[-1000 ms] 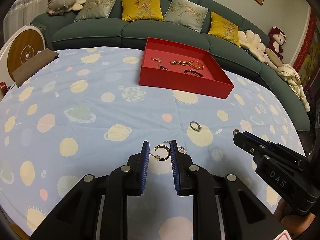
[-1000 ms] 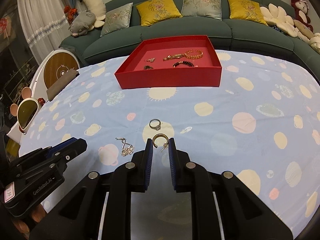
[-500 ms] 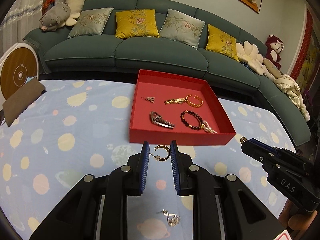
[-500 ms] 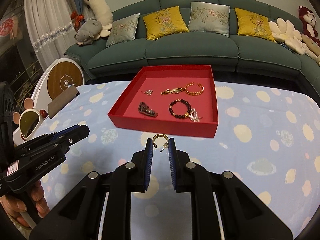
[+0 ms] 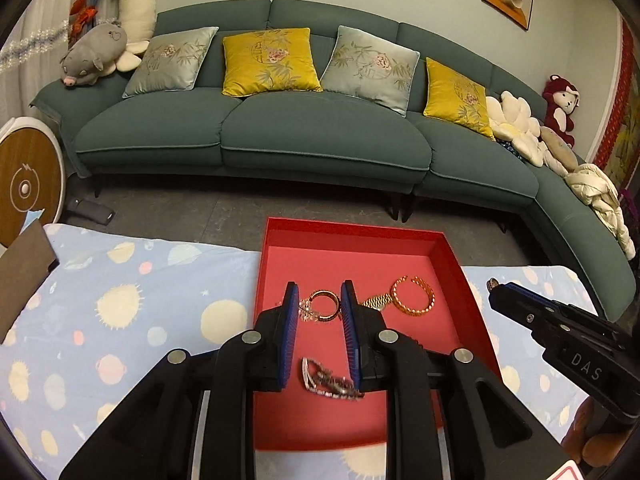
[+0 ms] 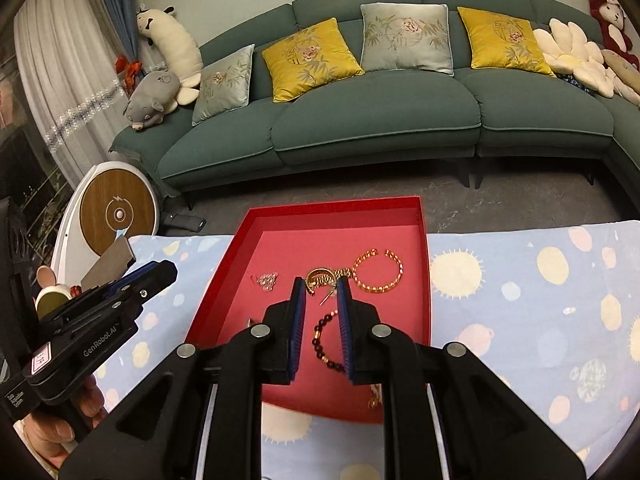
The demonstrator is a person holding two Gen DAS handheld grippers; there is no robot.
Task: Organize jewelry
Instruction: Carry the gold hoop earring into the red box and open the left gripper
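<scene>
Although it is light and stiff, the gold hoop earring (image 5: 325, 305) in the left wrist view looks slippery and easily bent, so it is best taken across its band. The left gripper (image 5: 319, 308) has its jaws closed on it, above the red tray (image 5: 452, 258). One earring is held; one gold bangle (image 5: 414, 295) and one silver chain (image 5: 328, 380) lie in the tray.

In the right wrist view, the right gripper (image 6: 321, 288) has its jaws closed on a second gold hoop earring (image 6: 320, 279), over the same tray on the desk (image 6: 520, 280). Counted inside: one bangle, one dark bead bracelet (image 6: 322, 340), one small silver piece (image 6: 267, 280).
</scene>
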